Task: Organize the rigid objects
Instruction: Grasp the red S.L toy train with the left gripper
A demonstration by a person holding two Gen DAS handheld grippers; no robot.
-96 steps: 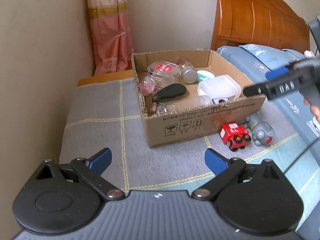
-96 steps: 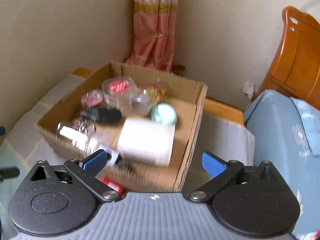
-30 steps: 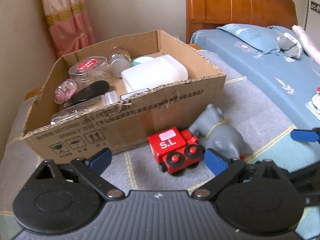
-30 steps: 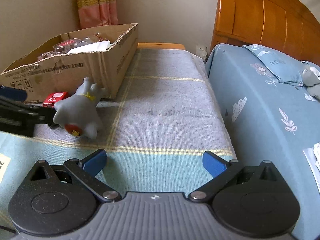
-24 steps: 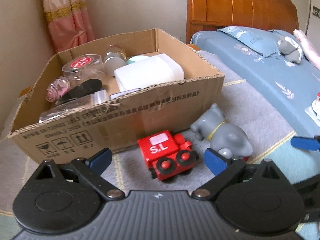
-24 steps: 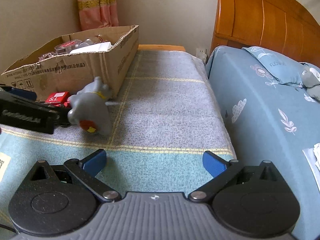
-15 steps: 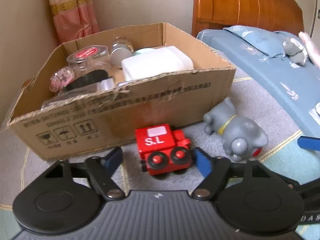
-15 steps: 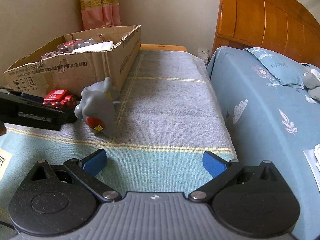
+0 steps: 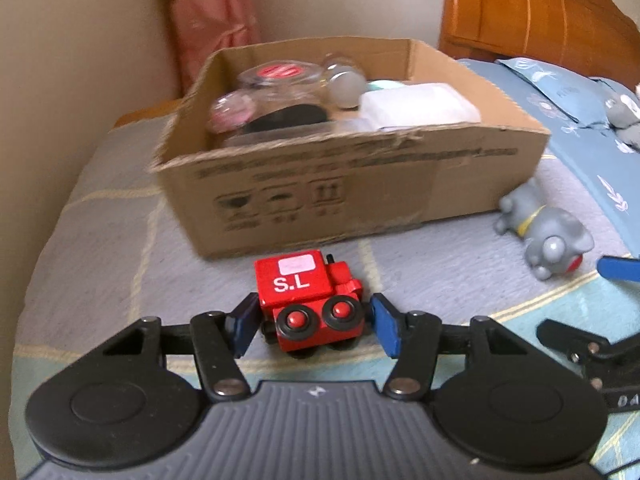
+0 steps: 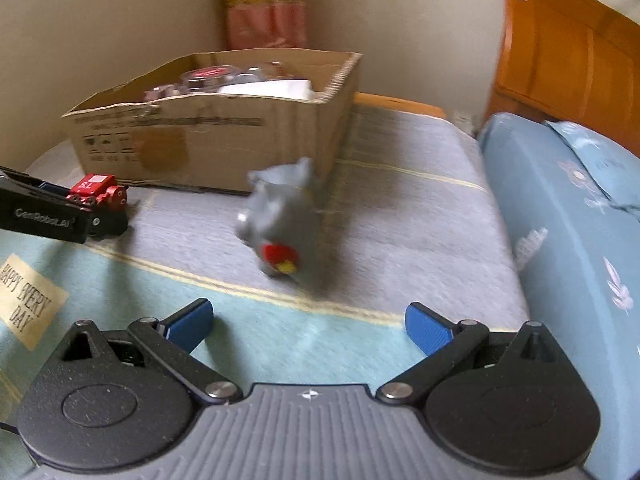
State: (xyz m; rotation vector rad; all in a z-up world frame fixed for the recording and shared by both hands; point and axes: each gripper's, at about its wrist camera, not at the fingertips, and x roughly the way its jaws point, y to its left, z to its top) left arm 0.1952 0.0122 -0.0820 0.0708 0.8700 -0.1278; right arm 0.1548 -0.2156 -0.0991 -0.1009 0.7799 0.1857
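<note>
The left gripper [image 9: 312, 322] has narrowed right down around the red toy train [image 9: 310, 298], where a second ago its jaws stood wide and the train sat out ahead of them. Now the blue pads [image 9: 386, 328] flank the train's two ends, close on each side; whether they are pressing yet I cannot tell, there may be a sliver of gap on the far pad. The train rests on the grey blanket [image 9: 100, 240], directly between the fingers, with the cardboard box [image 9: 360, 188] just beyond it, straight ahead of the tool and already loaded with jars and a white container. Off to the tool's right lies the grey elephant toy [image 9: 544, 236], clear of the box wall. Over on the other side, the right gripper [image 10: 308, 324] hangs wide open with nothing between its fingers, and the elephant [image 10: 280, 224], blurred in that view, lies ahead of it, nearer than half a second back. So the read is this: the left side looks to be mid-grasp on the train, a lift and a short carry forward into the box would follow, and the right appears to be lining up on the elephant. The train's wheels could let it roll if the squeeze is uneven.
</note>
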